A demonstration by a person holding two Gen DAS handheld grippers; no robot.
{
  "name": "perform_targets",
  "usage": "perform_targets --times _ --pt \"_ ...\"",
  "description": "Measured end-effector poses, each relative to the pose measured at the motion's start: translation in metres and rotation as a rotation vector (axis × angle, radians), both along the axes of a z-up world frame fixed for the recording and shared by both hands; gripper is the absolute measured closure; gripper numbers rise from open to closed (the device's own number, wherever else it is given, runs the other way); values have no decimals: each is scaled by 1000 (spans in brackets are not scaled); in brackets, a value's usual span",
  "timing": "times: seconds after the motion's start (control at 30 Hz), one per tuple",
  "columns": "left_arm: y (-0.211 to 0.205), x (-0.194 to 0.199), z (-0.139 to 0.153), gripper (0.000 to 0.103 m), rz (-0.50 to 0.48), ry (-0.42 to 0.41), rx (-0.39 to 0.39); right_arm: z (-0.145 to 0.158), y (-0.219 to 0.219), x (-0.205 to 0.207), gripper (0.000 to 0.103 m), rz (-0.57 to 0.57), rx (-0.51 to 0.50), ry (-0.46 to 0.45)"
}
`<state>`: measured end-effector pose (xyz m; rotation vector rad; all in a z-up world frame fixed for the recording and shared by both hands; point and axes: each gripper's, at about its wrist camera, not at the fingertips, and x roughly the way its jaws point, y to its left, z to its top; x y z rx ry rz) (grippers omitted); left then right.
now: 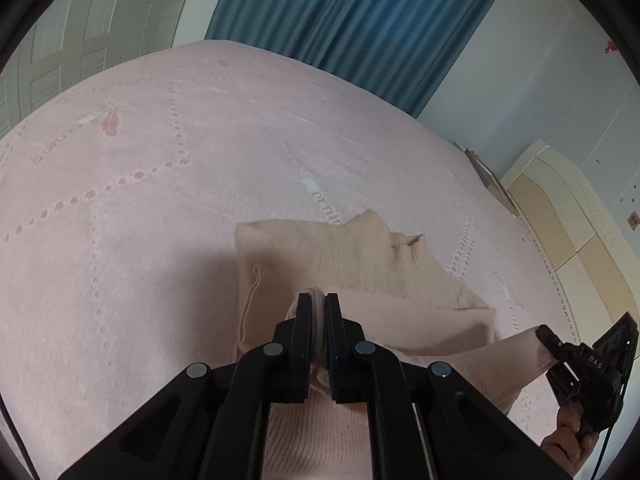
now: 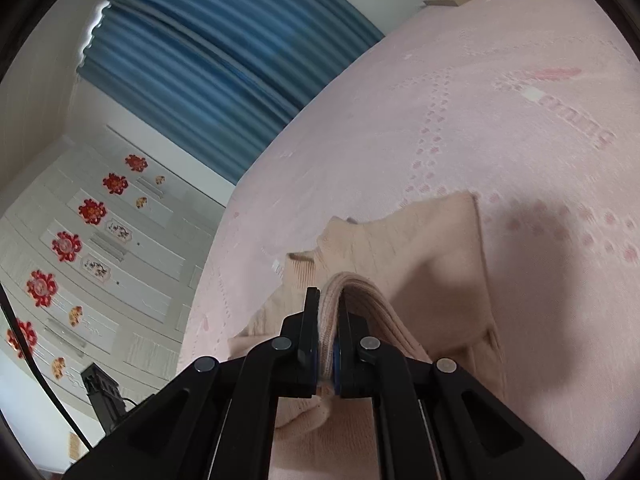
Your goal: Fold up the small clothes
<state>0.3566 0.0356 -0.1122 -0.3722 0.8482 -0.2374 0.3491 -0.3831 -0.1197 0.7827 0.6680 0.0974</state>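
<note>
Left wrist view: the left gripper (image 1: 318, 300) has its jaws clamped on a bunched edge of the beige knit sweater (image 1: 360, 264), which lies on the pink bedspread (image 1: 160, 200). At the right, the right gripper (image 1: 546, 336) pinches another part of the same edge.

Right wrist view: the right gripper (image 2: 329, 300) is clamped on a ribbed fold of the sweater (image 2: 432, 248). The far part lies flat; judging by this, 1 fold is underway, unfinished.
</note>
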Motion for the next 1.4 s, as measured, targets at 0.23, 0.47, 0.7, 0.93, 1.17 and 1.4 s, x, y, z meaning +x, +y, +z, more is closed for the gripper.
perform_targets --times 0.23,0.47,0.7,0.93,1.17,1.4 --pt "-7 47 -8 96 -6 -2 38 -6 -9 54 98 15 -16 13" --pt "-13 81 -22 95 -22 37 42 -22 -16 95 92 32 -17 55" --pt "-18 84 -35 69 -21 82 82 -32 -16 93 70 77 -73 78" --pt "-19 59 -32 52 -39 66 99 -33 -13 53 69 81 -129 104" --pt "-23 12 -42 45 -64 75 151 -28 0 -3 68 76 -305 123" --pt "-11 -44 -61 45 -38 112 189 -58 4 -46 64 71 -375 238"
